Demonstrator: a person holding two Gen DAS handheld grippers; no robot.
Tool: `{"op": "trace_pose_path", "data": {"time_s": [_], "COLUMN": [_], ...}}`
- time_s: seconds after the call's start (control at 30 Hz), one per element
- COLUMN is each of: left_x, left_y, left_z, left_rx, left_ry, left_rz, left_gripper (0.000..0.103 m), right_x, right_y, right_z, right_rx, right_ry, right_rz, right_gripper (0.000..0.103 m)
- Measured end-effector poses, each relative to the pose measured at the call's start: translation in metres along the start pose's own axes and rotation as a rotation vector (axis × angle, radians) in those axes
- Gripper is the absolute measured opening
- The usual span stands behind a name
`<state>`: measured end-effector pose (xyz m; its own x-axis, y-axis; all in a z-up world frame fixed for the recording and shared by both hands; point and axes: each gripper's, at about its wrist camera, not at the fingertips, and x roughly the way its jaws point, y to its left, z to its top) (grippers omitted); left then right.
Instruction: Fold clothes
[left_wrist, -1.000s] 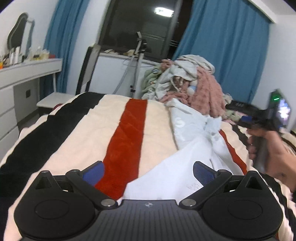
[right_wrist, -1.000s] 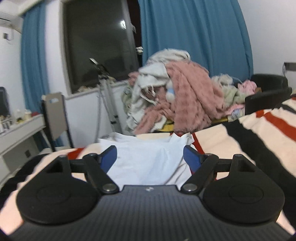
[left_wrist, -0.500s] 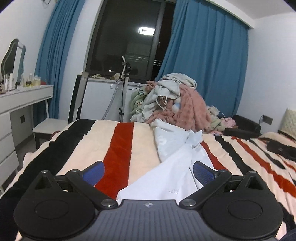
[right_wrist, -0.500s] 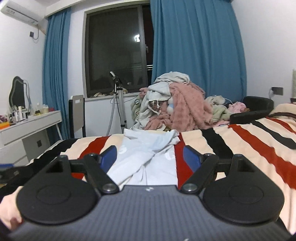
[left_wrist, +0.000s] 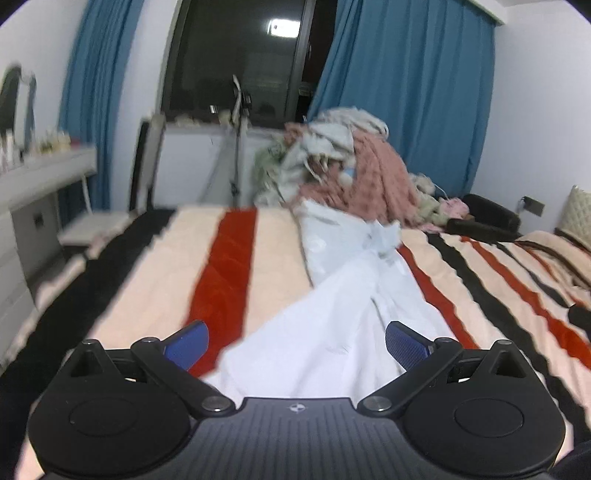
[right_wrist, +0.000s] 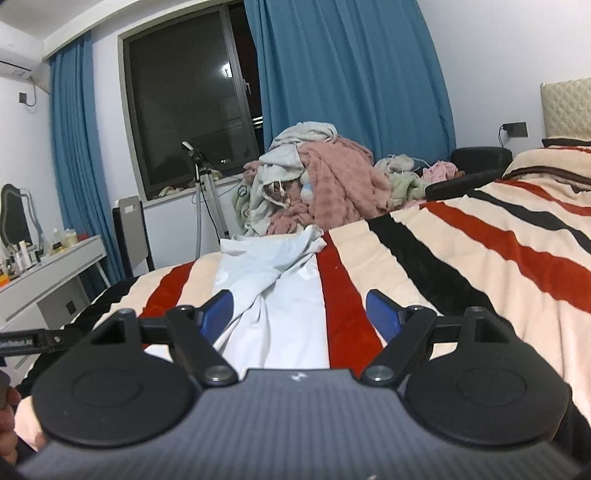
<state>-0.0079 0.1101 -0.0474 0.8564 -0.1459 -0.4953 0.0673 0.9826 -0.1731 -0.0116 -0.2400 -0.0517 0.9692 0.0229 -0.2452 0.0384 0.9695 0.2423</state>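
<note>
A pale white-blue garment (left_wrist: 332, 314) lies stretched lengthwise on the striped blanket (left_wrist: 162, 273); in the right wrist view it (right_wrist: 280, 291) runs away from me. My left gripper (left_wrist: 297, 345) is open and empty, its blue pads (left_wrist: 186, 345) spread over the garment's near end. My right gripper (right_wrist: 299, 314) is open and empty, held above the same garment's near end. A pile of unfolded clothes, pink and grey (left_wrist: 343, 166), sits past the far edge of the bed and also shows in the right wrist view (right_wrist: 321, 181).
A white desk with bottles (right_wrist: 48, 266) and a chair (right_wrist: 131, 232) stand at the left. A tripod (right_wrist: 207, 199) stands by the dark window. Blue curtains (right_wrist: 343, 74) hang behind. A black armchair (right_wrist: 476, 162) is at the right. The other gripper's edge (right_wrist: 22, 341) shows at lower left.
Both cameras have shifted and tilted slightly. The left view is now blurred with motion. Both grippers stay open, and the garment lies as before.
</note>
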Motion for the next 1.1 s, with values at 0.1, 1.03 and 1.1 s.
{"op": "trace_pose_path", "data": {"time_s": [0.1,1.03,1.1], "left_x": [0.018,0.083,0.062], "left_y": [0.016,0.077,0.052], "left_z": [0.001,-0.009,-0.009], "left_rx": [-0.099,-0.391,-0.317], "left_ry": [0.093,0.321,0.294], "left_rz": [-0.004,0.172,0.11], "left_gripper": [0.103,0.008,0.008], "right_x": [0.001,0.03,0.027], "right_y": [0.0,-0.027,-0.028], "right_z": [-0.002,-0.017,-0.016], "right_rx": [0.006,0.171,0.181], "right_ry": [0.01,0.173,0.165], "right_rz": [0.006,0.002,0.011], "right_gripper": [0.08,0.08,0.08]}}
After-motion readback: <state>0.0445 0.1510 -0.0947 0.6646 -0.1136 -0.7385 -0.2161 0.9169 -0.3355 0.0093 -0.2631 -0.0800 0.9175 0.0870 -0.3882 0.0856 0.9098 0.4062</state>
